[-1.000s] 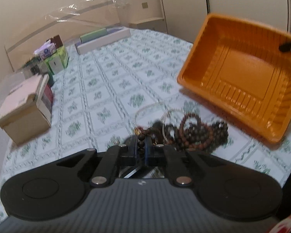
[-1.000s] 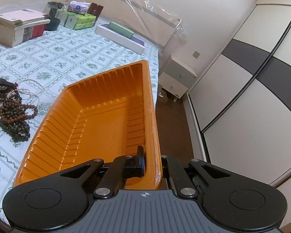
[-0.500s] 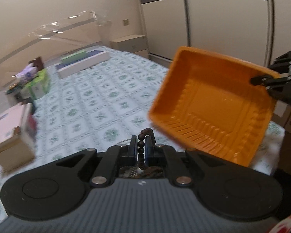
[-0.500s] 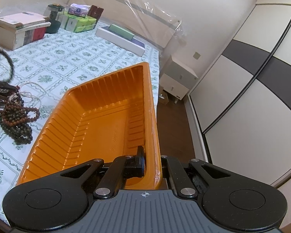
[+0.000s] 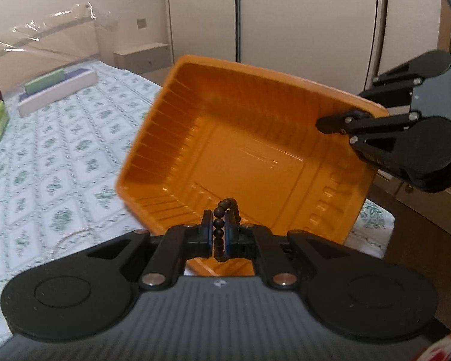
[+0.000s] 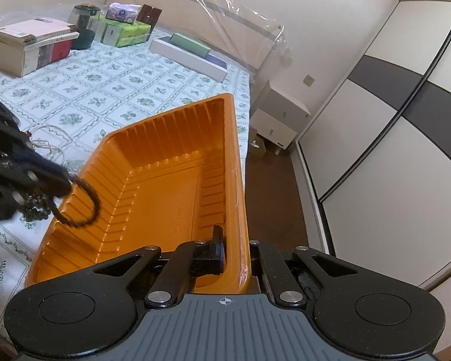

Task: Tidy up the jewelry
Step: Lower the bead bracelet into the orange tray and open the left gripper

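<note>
My left gripper [image 5: 218,228] is shut on a dark beaded bracelet [image 5: 219,231]. The bracelet hangs as a loop [image 6: 84,204] over the near left rim of the orange plastic tray [image 5: 249,153]. My right gripper [image 6: 225,249] is shut on the tray's rim [image 6: 240,240] and holds the tray tilted above the bed; it also shows in the left wrist view [image 5: 342,121]. More bead bracelets and pale necklaces [image 6: 42,201] lie on the floral bedspread, partly hidden behind my left gripper [image 6: 57,185].
The floral bedspread [image 6: 105,81] carries a book stack [image 6: 30,45], green tissue packs [image 6: 123,33], a dark jar [image 6: 84,27] and a long white box [image 6: 186,57] at its far end. A nightstand [image 6: 279,120] and sliding wardrobe doors [image 6: 391,150] stand to the right.
My left gripper has lifted the dark bracelet off the pile and carried it right to the tray's rim. The right gripper still holds the tray, barely moved.
</note>
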Demonstrator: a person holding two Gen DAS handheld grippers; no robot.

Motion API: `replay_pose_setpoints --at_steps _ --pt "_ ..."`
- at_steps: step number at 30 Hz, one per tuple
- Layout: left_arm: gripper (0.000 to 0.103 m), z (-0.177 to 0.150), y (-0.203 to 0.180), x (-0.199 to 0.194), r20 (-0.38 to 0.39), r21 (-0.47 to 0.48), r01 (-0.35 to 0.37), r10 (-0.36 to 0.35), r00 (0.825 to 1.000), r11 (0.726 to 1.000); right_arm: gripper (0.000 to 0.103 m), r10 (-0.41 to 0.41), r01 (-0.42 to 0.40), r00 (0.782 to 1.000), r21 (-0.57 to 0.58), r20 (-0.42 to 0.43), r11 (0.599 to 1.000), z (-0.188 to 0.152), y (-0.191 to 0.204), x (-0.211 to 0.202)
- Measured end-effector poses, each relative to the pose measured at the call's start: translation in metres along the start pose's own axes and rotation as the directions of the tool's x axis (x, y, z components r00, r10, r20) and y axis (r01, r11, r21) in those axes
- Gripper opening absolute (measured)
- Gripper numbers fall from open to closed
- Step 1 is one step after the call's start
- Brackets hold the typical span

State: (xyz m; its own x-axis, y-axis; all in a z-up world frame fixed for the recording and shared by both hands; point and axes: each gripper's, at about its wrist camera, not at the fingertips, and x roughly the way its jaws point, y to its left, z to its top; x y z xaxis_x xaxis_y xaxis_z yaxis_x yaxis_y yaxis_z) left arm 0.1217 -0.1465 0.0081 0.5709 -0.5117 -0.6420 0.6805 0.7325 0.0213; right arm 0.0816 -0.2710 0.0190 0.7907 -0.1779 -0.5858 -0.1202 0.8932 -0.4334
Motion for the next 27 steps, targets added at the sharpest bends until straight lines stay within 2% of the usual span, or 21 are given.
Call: replay_pose_setpoints --at_steps 5,14,21,25,27 --pt "0.006 -0.001 -0.003 0.021 -0.035 0.001 0.02 -0.02 0.999 1.0 0.003 0.022 -0.022 0.999 0.009 -0.037 1.0 0.0 -0.005 0.002" --pt "0.007 -0.002 -0.004 0.034 -0.064 0.007 0.027 -0.027 0.998 1.0 0.003 0.074 -0.078 0.988 -0.025 -0.134 0.997 0.001 -0.01 0.011" --pt "0.009 -0.002 -0.002 0.046 -0.082 0.005 0.029 -0.028 0.996 1.0 0.004 0.075 -0.085 0.982 -0.051 -0.171 0.995 0.002 -0.01 0.017" --pt "0.033 -0.003 0.0 0.043 -0.076 -0.012 0.027 -0.028 0.997 1.0 0.004 0.074 -0.086 0.981 -0.057 -0.181 0.995 0.002 -0.009 0.018" --pt "0.036 -0.004 0.003 0.036 -0.069 -0.022 0.017 -0.019 0.997 1.0 0.004 0.074 -0.086 0.98 -0.059 -0.186 0.995 0.003 -0.009 0.019"
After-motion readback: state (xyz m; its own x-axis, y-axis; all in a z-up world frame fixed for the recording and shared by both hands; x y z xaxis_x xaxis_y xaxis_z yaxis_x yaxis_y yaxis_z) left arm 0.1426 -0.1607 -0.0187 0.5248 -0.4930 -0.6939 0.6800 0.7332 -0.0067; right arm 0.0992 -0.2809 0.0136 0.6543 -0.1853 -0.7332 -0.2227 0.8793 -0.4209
